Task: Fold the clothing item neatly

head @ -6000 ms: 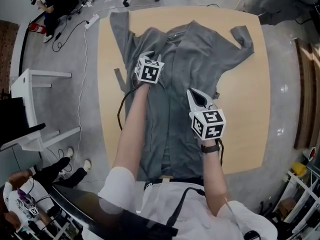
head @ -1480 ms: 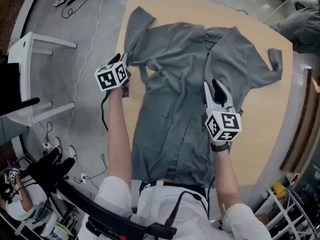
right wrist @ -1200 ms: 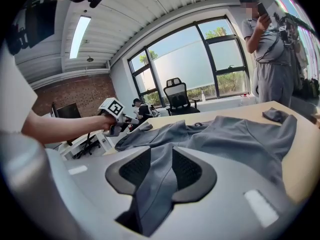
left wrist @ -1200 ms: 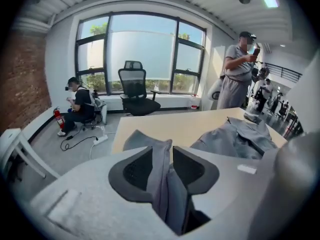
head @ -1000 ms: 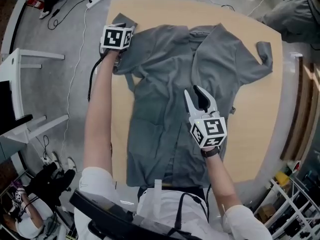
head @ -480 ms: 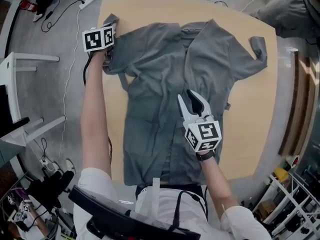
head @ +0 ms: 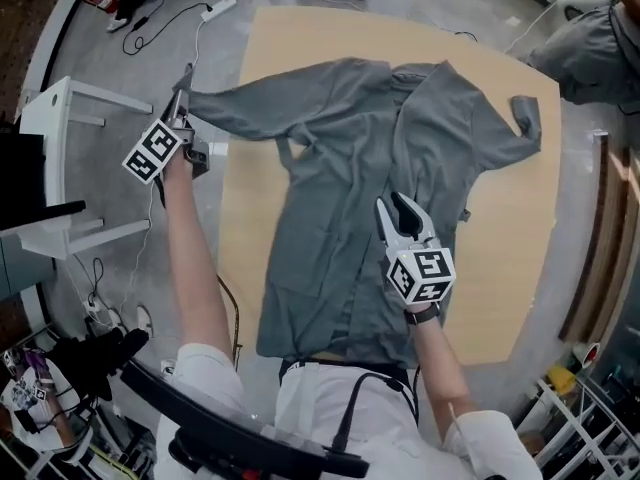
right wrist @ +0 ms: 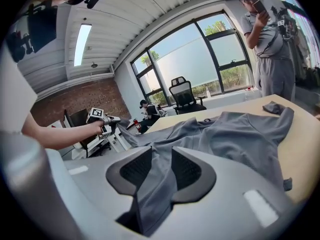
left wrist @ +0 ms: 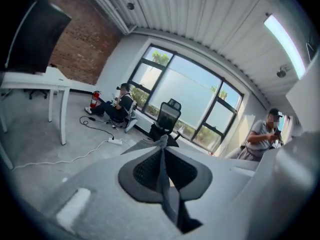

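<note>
- Meanwhile, the left tongs are clenched on the cuff end of a sleeve of the grey long-sleeved shirt. Only a thin pinch of cloth shows between the shut pads in the left gripper view.
- From these tongs the sleeve runs taut and lifted towards the right tongs, crossing the edge of the light wooden tabletop. The left tongs themselves hang out past that edge, above the grey concrete floor.
- The right tongs sit low on the shirt's front, near the middle of the garment. Their jaws are drawing in on a thick upright fold of the cloth, which fills the gap and touches both pads in the right gripper view.
- Beyond the right tongs the shirt lies spread flat on the tabletop, with its collar at the far side. On the side away from the left tongs the other sleeve reaches out with its cuff bent back.
- Behind the right tongs, the shirt's hem lies at the tabletop's near edge, by the person's waist.
- Beside the left tongs, on the side away from the shirt, stands a white side table. A white power strip lies on the floor ahead of them.
- Ahead of the left tongs, in their own view, a black office chair stands before tall windows. A seated person is to its left.
</note>
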### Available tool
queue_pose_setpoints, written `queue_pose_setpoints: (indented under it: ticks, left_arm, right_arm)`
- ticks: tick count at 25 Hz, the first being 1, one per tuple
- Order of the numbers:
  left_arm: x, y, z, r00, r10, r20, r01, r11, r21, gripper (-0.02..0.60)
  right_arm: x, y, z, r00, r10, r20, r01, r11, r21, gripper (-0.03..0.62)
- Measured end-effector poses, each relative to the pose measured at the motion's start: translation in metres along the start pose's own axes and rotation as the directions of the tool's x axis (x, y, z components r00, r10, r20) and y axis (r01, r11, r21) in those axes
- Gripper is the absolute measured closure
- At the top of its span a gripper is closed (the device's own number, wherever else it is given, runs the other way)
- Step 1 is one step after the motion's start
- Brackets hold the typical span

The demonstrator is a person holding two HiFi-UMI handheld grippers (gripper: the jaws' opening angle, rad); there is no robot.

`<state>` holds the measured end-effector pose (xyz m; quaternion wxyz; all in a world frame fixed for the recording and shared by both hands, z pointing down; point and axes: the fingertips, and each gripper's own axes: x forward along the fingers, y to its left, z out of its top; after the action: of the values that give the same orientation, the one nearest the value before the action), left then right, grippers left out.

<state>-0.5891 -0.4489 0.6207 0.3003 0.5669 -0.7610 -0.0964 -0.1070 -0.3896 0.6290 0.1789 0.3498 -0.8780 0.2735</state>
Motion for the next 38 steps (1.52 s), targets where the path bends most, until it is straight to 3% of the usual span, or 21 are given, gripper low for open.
queue_pose_setpoints:
  ticks: [4, 6, 8, 11, 15, 20, 23, 25, 27, 30, 31, 33, 36, 38]
  left_arm:
    - [-0.049, 0.036, 0.003, 0.994, -0.002, 0.113, 0.025, 0.979, -0.204, 0.563]
    - [-0.067, 0.050, 0.002, 0.983, -0.023, 0.183, 0.081, 0.944, -0.319, 0.564]
    - [-0.079, 0.058, -0.001, 0.973, -0.041, 0.225, 0.128, 0.914, -0.386, 0.563]
    - [-0.087, 0.059, -0.008, 0.976, -0.054, 0.213, 0.133, 0.915, -0.380, 0.563]
    - [-0.084, 0.031, 0.002, 0.970, -0.118, 0.215, 0.186, 0.923, -0.335, 0.565]
    - [-0.064, -0.064, 0.030, 0.941, -0.279, 0.190, 0.313, 0.931, -0.187, 0.565]
    - [-0.050, -0.152, 0.039, 0.892, -0.433, 0.132, 0.444, 0.893, -0.070, 0.565]
    - [-0.045, -0.221, 0.033, 0.842, -0.537, 0.053, 0.536, 0.844, 0.038, 0.565]
    - [-0.046, -0.289, 0.014, 0.785, -0.616, -0.058, 0.617, 0.772, 0.154, 0.565]
    - [-0.049, -0.377, -0.036, 0.697, -0.676, -0.242, 0.717, 0.642, 0.271, 0.563]
    - [-0.049, -0.402, -0.058, 0.673, -0.679, -0.292, 0.739, 0.608, 0.290, 0.563]
    - [-0.045, -0.439, -0.113, 0.648, -0.661, -0.378, 0.762, 0.567, 0.313, 0.563]
    - [-0.034, -0.461, -0.221, 0.629, -0.569, -0.529, 0.769, 0.553, 0.320, 0.561]
    - [-0.035, -0.456, -0.298, 0.587, -0.474, -0.656, 0.781, 0.544, 0.307, 0.556]
  right_arm:
    - [-0.012, 0.018, -0.004, 1.000, 0.023, -0.005, -0.023, 0.999, 0.025, 0.476]
    - [-0.019, 0.027, -0.005, 1.000, 0.030, -0.003, -0.030, 0.999, 0.038, 0.477]
    - [-0.027, 0.032, -0.009, 0.999, 0.041, -0.006, -0.041, 0.997, 0.061, 0.477]
    - [-0.049, 0.029, -0.020, 0.999, 0.050, -0.021, -0.049, 0.996, 0.080, 0.477]
    - [-0.082, -0.003, -0.036, 0.999, -0.021, -0.034, 0.025, 0.995, 0.101, 0.477]
    - [-0.105, -0.037, -0.018, 0.993, -0.107, 0.045, 0.099, 0.982, 0.158, 0.477]
    - [-0.112, -0.047, -0.002, 0.987, -0.123, 0.100, 0.104, 0.979, 0.177, 0.477]
    - [-0.117, -0.057, 0.005, 0.982, -0.136, 0.129, 0.109, 0.975, 0.193, 0.477]
    - [-0.126, -0.067, 0.010, 0.977, -0.152, 0.151, 0.118, 0.970, 0.212, 0.477]
    - [-0.139, -0.081, 0.014, 0.969, -0.175, 0.172, 0.134, 0.964, 0.229, 0.477]
    - [-0.144, -0.087, 0.014, 0.967, -0.185, 0.174, 0.142, 0.962, 0.234, 0.478]
    - [-0.153, -0.100, 0.010, 0.963, -0.207, 0.173, 0.161, 0.956, 0.245, 0.477]
    - [-0.163, -0.116, 0.002, 0.958, -0.238, 0.162, 0.189, 0.944, 0.268, 0.480]
    - [-0.165, -0.123, -0.003, 0.956, -0.250, 0.153, 0.201, 0.939, 0.279, 0.480]
